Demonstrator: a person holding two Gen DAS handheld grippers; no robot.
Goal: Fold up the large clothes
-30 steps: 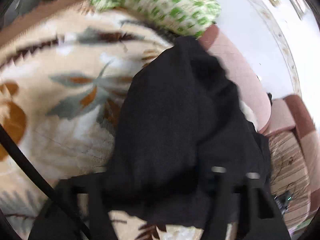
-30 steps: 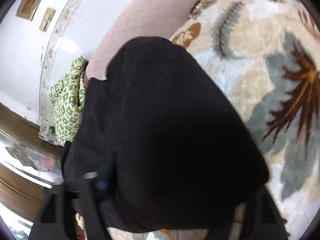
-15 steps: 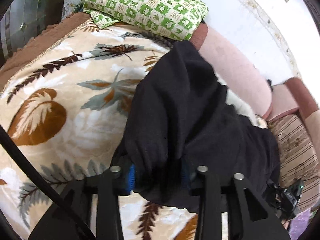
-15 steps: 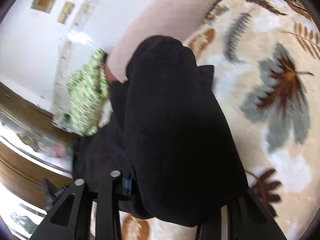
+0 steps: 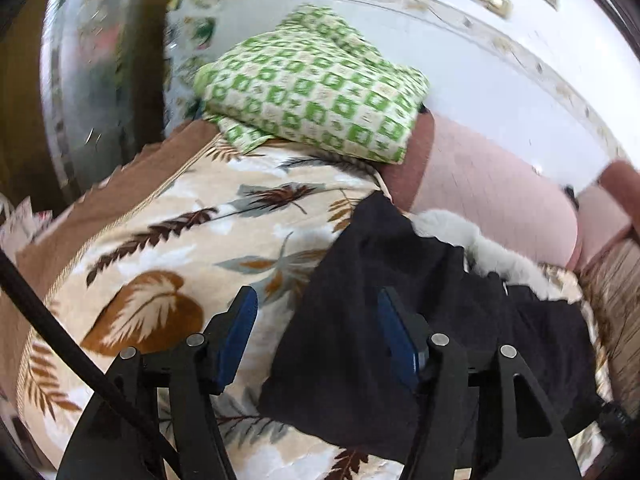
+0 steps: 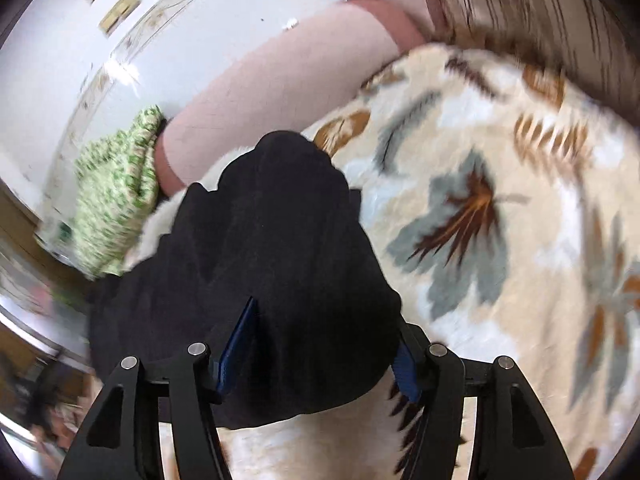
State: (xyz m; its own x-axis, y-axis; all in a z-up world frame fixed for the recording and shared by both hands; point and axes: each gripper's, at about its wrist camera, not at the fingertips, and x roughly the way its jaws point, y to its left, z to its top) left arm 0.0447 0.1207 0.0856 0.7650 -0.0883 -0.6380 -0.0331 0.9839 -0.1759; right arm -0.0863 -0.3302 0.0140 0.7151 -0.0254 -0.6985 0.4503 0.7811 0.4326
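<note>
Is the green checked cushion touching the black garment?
Apart. The left wrist view shows leaf-patterned blanket between the green checked cushion and the black garment.

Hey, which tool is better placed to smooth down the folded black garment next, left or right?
Probably the right tool: the black garment lies directly between its opening fingers. The left tool, also opening, sits over the garment's edge, half above the leaf-print blanket.

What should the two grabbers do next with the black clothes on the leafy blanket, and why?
Probably lift both away. The left gripper and right gripper are opening with no pad pressing the black garment, which lies folded on the leaf-print blanket, so this fold looks laid down.
</note>
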